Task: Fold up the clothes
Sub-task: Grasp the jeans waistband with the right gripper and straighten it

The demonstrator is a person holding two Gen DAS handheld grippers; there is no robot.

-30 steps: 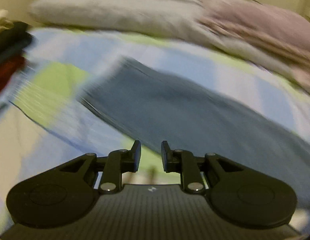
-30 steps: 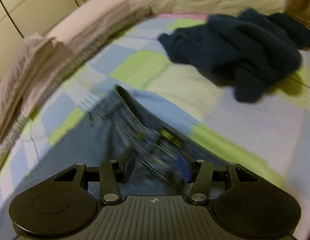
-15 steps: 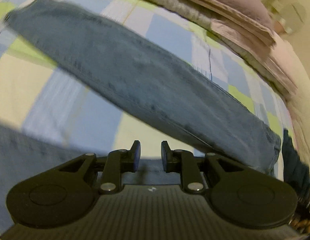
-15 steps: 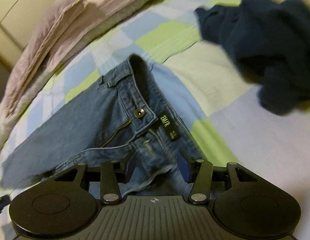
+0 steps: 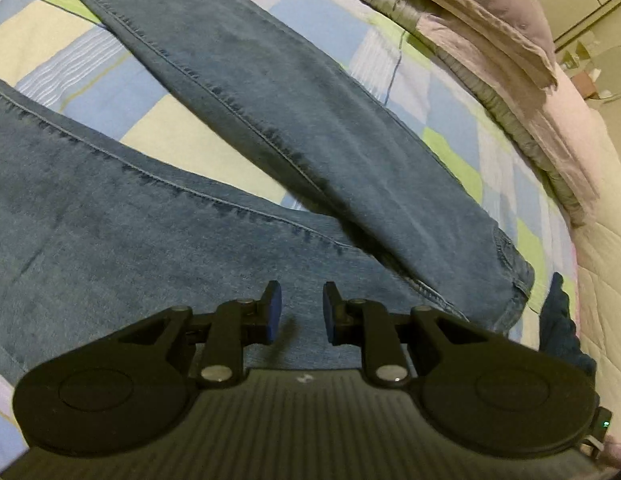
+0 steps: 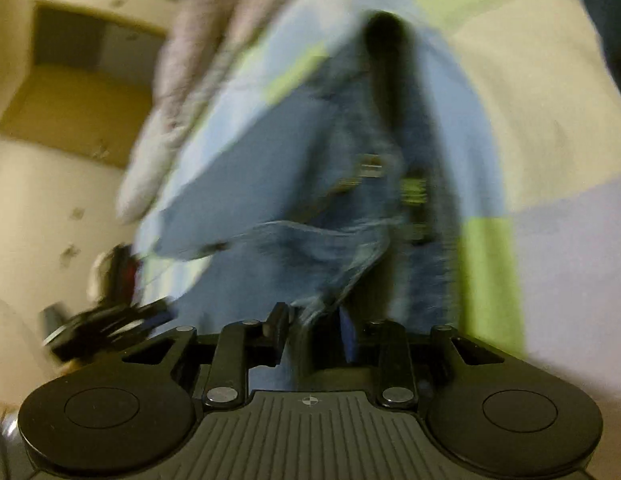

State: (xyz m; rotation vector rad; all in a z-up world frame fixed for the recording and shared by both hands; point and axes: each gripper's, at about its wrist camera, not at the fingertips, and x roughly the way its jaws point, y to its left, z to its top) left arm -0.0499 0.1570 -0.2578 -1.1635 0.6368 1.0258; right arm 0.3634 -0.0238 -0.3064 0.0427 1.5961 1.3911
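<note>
Since half a second ago: left view has dropped closer to the denim, the near leg now filling the lower frame; right view has swung and blurred heavily, where the waistband was sharp before.

Pair of faded blue denim jeans (image 5: pixel 294 128) lies on the patchwork bedspread of pale blue, lime and cream squares (image 5: pixel 158 128), legs splayed in a V. Seams show darker, puckered stitching. Folded mauve and grey quilt (image 5: pixel 506 36) runs along the bed's far edge; a dark navy garment (image 5: pixel 558 320) lies beyond the waistband.

Left gripper (image 5: pixel 298 312): black fingers with blue pads, apart, nothing between them, poised over the near leg.

Right gripper (image 6: pixel 310 328): fingers drawn in on a bunched fold of the jeans (image 6: pixel 310 208) at the waistband; fabric runs up away from the tips.
</note>
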